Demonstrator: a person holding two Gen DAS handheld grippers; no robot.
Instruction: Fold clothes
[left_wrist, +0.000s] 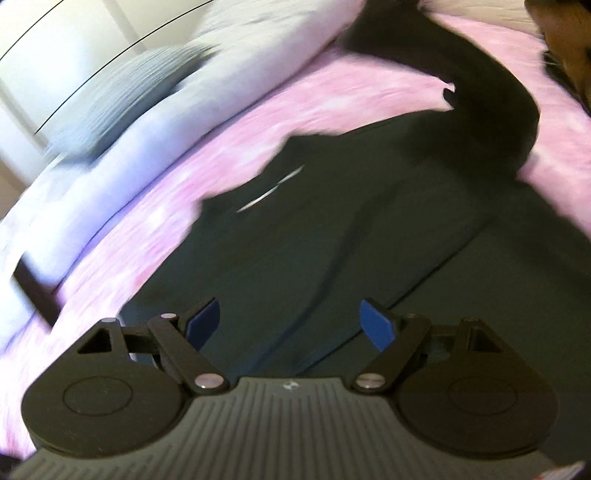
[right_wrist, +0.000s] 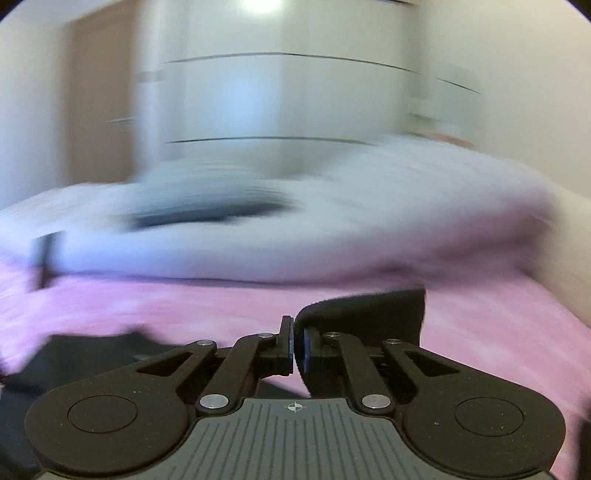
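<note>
Spread wide, the left gripper (left_wrist: 291, 325) hovers over the dark garment (left_wrist: 332, 236) on the pink bed (left_wrist: 207, 155). Beyond, the right gripper (right_wrist: 294, 345) pinches 1 sleeve (right_wrist: 369, 310); that thin hold could slip mid-fold.

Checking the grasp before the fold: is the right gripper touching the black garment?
Touching. The right wrist view shows the right gripper shut on the black garment.
</note>
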